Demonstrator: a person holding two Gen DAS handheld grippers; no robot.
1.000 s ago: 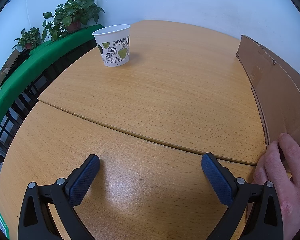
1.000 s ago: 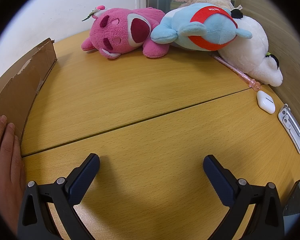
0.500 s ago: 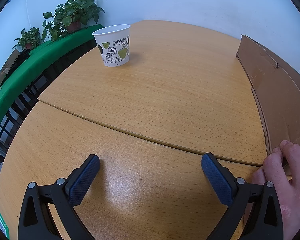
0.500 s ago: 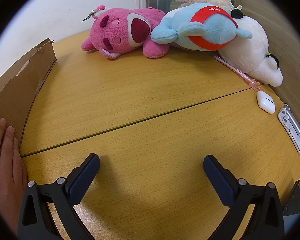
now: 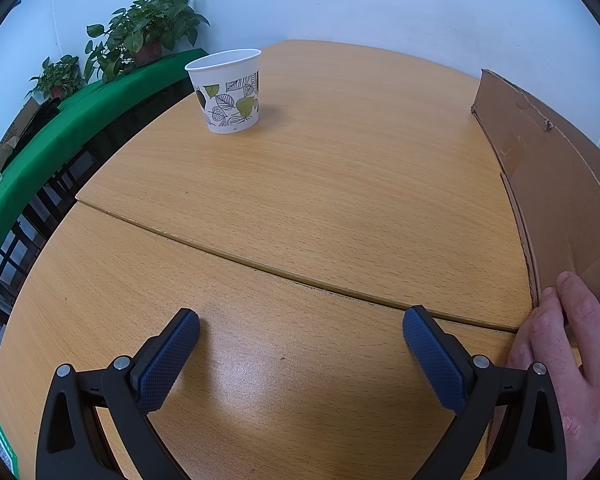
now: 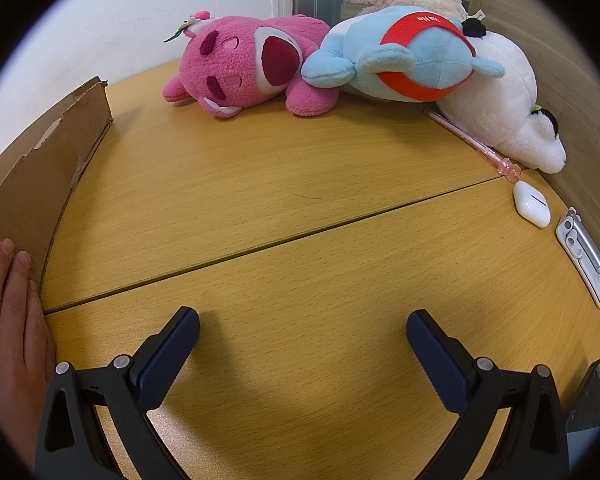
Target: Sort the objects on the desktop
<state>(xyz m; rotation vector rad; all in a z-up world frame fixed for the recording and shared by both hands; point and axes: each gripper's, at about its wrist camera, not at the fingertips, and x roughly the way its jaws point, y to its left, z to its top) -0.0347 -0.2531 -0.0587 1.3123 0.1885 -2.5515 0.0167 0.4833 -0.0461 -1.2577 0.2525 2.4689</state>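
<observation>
In the left wrist view a paper cup (image 5: 226, 92) with a leaf print stands upright at the far left of the wooden table (image 5: 320, 184). My left gripper (image 5: 300, 332) is open and empty, low over the near table. In the right wrist view a pink plush (image 6: 244, 68), a blue plush (image 6: 400, 56) and a white plush (image 6: 508, 116) lie at the far edge. A pink pen (image 6: 472, 144), a white earbud case (image 6: 531, 203) and a silver clip (image 6: 584, 256) lie at the right. My right gripper (image 6: 302, 332) is open and empty.
A cardboard box wall (image 5: 552, 184) stands between the two grippers; it also shows in the right wrist view (image 6: 40, 184). A bare hand (image 5: 568, 360) rests against its near corner. Potted plants (image 5: 148, 40) stand on a green ledge at the far left. A dark object (image 6: 588, 400) lies at the right edge.
The hand at the box corner has shifted its fingers slightly. Both grippers have stayed still and open.
</observation>
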